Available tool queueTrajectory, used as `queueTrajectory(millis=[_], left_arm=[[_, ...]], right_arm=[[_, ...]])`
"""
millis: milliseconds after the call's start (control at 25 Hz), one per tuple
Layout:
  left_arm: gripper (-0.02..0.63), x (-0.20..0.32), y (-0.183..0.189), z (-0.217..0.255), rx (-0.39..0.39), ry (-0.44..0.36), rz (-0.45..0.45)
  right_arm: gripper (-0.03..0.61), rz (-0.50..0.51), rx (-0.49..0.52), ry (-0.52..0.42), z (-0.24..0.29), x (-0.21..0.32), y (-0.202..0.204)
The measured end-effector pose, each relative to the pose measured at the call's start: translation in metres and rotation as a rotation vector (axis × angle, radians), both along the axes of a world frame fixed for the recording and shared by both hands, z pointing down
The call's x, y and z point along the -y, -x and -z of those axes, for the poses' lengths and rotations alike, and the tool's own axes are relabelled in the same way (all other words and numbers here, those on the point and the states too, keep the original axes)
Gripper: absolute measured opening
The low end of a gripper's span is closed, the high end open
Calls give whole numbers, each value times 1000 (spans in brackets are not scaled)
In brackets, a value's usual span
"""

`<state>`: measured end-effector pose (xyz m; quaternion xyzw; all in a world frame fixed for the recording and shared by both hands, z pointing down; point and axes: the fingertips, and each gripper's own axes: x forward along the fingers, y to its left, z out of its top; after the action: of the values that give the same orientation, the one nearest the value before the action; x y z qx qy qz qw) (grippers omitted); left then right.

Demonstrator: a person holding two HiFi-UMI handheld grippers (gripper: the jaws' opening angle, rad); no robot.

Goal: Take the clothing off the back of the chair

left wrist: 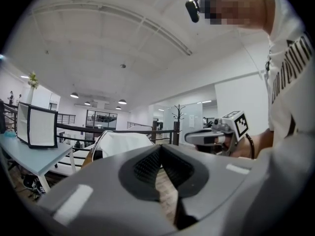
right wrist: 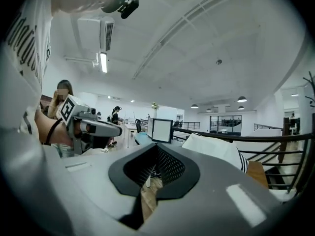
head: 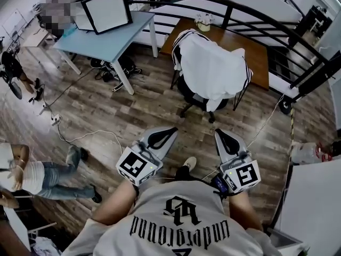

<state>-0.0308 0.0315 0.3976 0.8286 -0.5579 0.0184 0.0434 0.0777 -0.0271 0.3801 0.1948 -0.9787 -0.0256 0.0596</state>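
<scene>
A white garment with black stripes (head: 213, 68) hangs over the back of a black office chair (head: 194, 97) on the wooden floor, some way ahead of me. My left gripper (head: 169, 130) and right gripper (head: 219, 132) are held side by side near my body, both pointing toward the chair and well short of it. Both are shut with nothing between their jaws. In the left gripper view the garment (left wrist: 123, 142) shows beyond the closed jaws, with the right gripper (left wrist: 204, 136) alongside. From the right gripper view I also see the garment (right wrist: 219, 150) and the left gripper (right wrist: 98, 128).
A light blue desk (head: 114, 39) with a monitor (head: 106, 9) stands left of the chair. A brown table (head: 253, 49) lies behind it, bounded by a black railing (head: 277, 33). Cables (head: 80, 137) run across the floor, and a person (head: 32, 175) sits at the left.
</scene>
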Motion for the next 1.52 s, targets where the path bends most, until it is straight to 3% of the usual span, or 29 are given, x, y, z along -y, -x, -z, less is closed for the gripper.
queueTrajectory(millis=[520,840,1040,1280,1520], left_arm=[[51,169,8,-2,32,-21,-4],[52,234,11,-16,71,7,-65],[52,275,17,-24,95,15,-129],[113,303,26,-35,191,25,-205],[230,342,34,-41,333,55,-300]], right_arm=[[6,15,0,-41,2,177,-14],[9,-27,-27,-32,-9,230,-28],[43,-75,-49,-34,-12,256,-33],[89,-121,-68,-41,-22,268,-36],[129,-128,-101,-14,-36,295,-21]])
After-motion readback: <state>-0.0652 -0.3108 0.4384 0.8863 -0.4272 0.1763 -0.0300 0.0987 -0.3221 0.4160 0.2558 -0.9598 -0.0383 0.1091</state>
